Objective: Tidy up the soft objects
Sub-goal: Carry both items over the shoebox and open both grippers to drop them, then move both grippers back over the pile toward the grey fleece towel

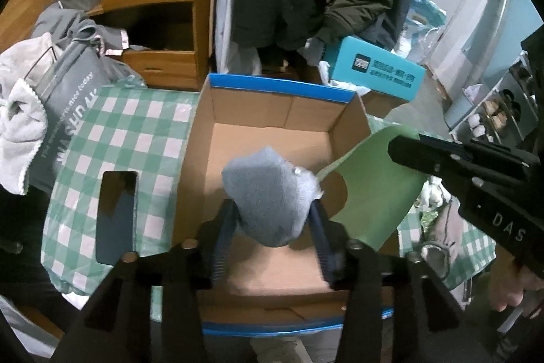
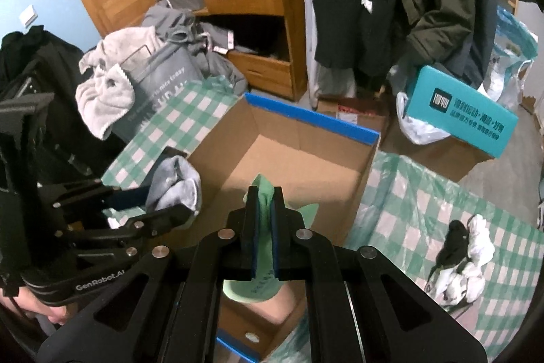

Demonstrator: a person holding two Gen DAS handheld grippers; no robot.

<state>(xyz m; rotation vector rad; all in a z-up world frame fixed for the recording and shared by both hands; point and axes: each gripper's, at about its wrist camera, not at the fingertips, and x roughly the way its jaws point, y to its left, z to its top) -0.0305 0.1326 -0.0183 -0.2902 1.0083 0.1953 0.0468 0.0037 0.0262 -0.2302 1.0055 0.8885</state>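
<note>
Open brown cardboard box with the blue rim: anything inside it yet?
The cardboard box shows only bare floor; the grey sock bundle and green flap, held above it, hide part.

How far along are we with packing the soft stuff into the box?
Early. The cardboard box looks empty. In hand: left tool holds a grey sock bundle over it; right tool pinches its green flap. Left: the black-and-white bundle on the checked cloth.

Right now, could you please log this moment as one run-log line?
left gripper: shut on grey fuzzy sock over open cardboard box | right gripper: shut on green card sheet | box: looks empty
</note>
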